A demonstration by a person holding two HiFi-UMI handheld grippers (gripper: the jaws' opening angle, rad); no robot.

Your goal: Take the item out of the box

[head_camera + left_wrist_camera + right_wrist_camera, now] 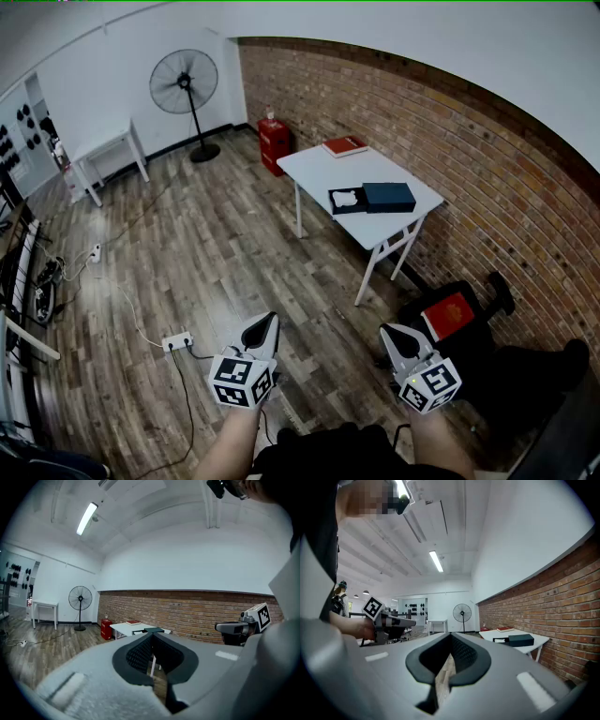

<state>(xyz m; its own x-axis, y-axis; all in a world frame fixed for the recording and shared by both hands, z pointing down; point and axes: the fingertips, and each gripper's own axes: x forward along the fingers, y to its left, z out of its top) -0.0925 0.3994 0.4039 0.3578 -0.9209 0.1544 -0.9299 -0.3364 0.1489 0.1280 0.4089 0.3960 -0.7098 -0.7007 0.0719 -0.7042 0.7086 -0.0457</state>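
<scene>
A dark box lies open on the white table (314, 169) by the brick wall. Its tray (348, 200) holds a white item (346, 198), and the dark lid (389, 196) lies beside it on the right. Both grippers are low at the front of the head view, well away from the table and over the wooden floor. The left gripper (267, 323) is shut with nothing in it, its tips (151, 635) meeting. The right gripper (392, 336) is shut and empty too (450, 634). In the right gripper view, the box lid (521, 640) shows far off.
A red book (344, 145) lies at the table's far end. A red cabinet (274, 145) and a standing fan (184, 84) are beyond it. A black chair with a red item (450, 317) stands by my right gripper. A power strip (176, 341) and cables lie on the floor.
</scene>
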